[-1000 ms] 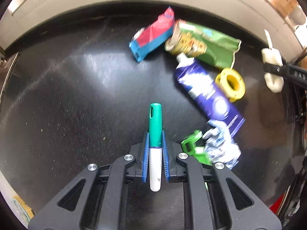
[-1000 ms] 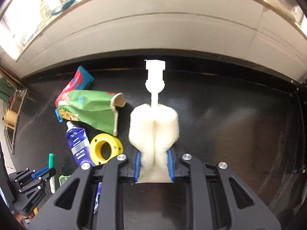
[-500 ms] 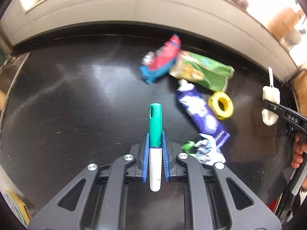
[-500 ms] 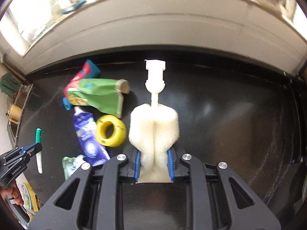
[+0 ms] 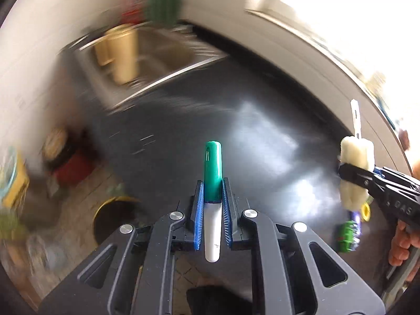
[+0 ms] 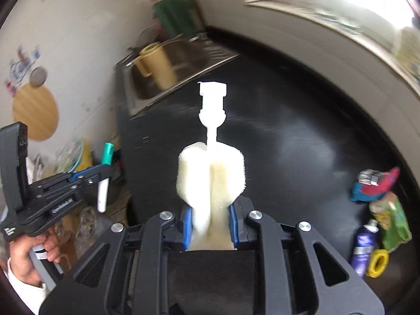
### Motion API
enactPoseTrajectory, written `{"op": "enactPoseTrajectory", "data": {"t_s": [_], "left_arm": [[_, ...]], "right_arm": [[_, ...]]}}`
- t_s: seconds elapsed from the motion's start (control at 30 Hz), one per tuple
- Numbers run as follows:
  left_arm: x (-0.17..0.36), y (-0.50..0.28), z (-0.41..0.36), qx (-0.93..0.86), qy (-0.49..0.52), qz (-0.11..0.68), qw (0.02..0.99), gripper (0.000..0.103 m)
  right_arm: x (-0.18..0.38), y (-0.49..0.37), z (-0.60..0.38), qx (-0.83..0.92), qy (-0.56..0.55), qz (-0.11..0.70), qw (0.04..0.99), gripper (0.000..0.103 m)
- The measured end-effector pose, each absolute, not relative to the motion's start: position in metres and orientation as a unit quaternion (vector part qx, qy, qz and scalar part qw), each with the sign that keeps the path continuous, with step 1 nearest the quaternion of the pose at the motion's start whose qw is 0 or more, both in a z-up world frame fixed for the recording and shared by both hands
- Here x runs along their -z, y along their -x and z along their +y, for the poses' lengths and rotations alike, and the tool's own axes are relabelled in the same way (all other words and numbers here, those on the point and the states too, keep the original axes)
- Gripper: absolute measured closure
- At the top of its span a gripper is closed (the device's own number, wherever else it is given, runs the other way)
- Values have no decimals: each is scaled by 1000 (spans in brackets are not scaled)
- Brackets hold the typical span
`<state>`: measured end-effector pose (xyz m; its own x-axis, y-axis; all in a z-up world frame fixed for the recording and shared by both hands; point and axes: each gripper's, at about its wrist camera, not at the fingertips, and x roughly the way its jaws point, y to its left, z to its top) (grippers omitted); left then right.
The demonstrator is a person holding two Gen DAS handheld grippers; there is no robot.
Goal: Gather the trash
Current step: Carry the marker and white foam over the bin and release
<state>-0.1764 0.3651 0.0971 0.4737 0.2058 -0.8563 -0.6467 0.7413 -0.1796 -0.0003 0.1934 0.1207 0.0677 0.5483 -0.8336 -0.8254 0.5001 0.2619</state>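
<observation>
Two items are lifted: left gripper (image 5: pixel 212 204) clamps a green-capped white marker (image 5: pixel 213 183), right gripper (image 6: pixel 210 223) squeezes a white sponge brush (image 6: pixel 212 173). Wrappers (image 6: pixel 391 210), purple tube (image 6: pixel 363 246) and yellow ring (image 6: pixel 377 260) remain on the black counter (image 6: pixel 288 157).

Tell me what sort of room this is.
Most likely a home kitchen: a steel sink set into a dark countertop, a tan mug standing in it, and a bright window along the wall behind.

Daylight is pouring in from a window (image 5: pixel 349 8) at two o'clock, blowing out to white. Glare is spreading across the dark tabletop (image 5: pixel 262 147). Motion blur is smearing the sink (image 5: pixel 157 52) and the clutter at nine o'clock, while the fingers (image 5: pixel 200 210) are staying sharp. Fisheye curving is bending the edges.
</observation>
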Motion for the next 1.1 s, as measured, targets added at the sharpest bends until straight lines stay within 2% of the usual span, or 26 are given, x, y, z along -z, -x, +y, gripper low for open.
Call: {"op": "enactPoseTrajectory", "data": {"t_s": [0.13,0.23,0.43,0.67,0.9,1.03,1.1], "left_arm": [[-68,272,398,-329,281,456,778,90],[-25,324,407,-363,322,466,740,90],[94,377,424,-385,431,473,665,90],[200,376,451,-379,469,452,658,90],[268,372,475,-375,497,443,646,90],[285,372,480,-373,501,440,645,90],[288,371,482,-376,501,436,647,90]], "right_arm": [[-126,90,290,-581,202,480,625,81],[-101,148,339,-608,250,492,571,81],[37,233,407,-596,346,520,504,81],[180,243,470,-541,374,569,494,81],[246,226,494,-500,385,589,506,81],[269,217,490,-486,385,600,506,80],[274,215,490,-483,380,601,511,73]]}}
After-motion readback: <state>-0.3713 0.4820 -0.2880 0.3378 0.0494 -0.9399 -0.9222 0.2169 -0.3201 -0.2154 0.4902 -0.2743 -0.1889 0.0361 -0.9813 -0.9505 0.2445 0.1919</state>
